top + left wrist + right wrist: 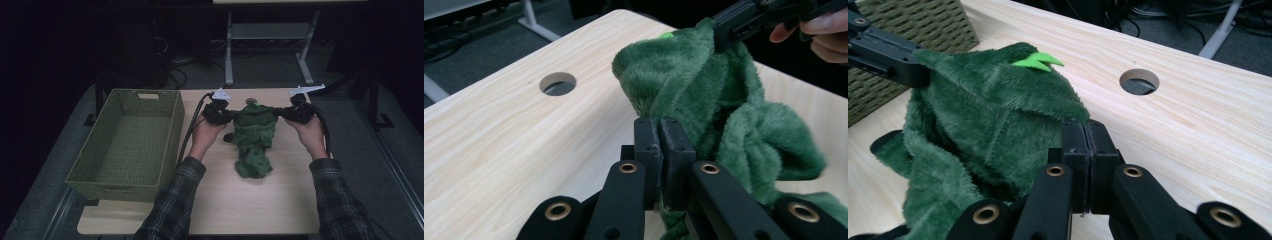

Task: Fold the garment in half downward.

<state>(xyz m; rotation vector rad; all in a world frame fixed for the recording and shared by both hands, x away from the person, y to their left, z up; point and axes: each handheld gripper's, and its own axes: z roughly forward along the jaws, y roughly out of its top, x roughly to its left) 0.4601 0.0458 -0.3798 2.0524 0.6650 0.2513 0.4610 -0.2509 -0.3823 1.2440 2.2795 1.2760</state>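
left claw (231,115) was pressed together on the left upper edge of the green plush garment (254,140), its jaws meeting on a pinch of pile in the left gripper view, and across the cloth the right claw (281,113) pinched the right upper edge in the same manner. between them the top hem was stretched in a line along the desk's (280,200) far edge, near the round cable hole (251,101), while the rest hung down toward the near edge, its lower end bunched on the wood. that long axis ran far to near, and the woven basket (127,142) lay to the left, at the desk's left edge, so the left hand (206,134) was the nearer one for a carry that way, to my judgement. a small bright green tab (1038,61) stood on top of the cloth. what the garment was, and whether its folds held sleeves or a hood, was hard to make out; a dark piece at its left side stayed unclear
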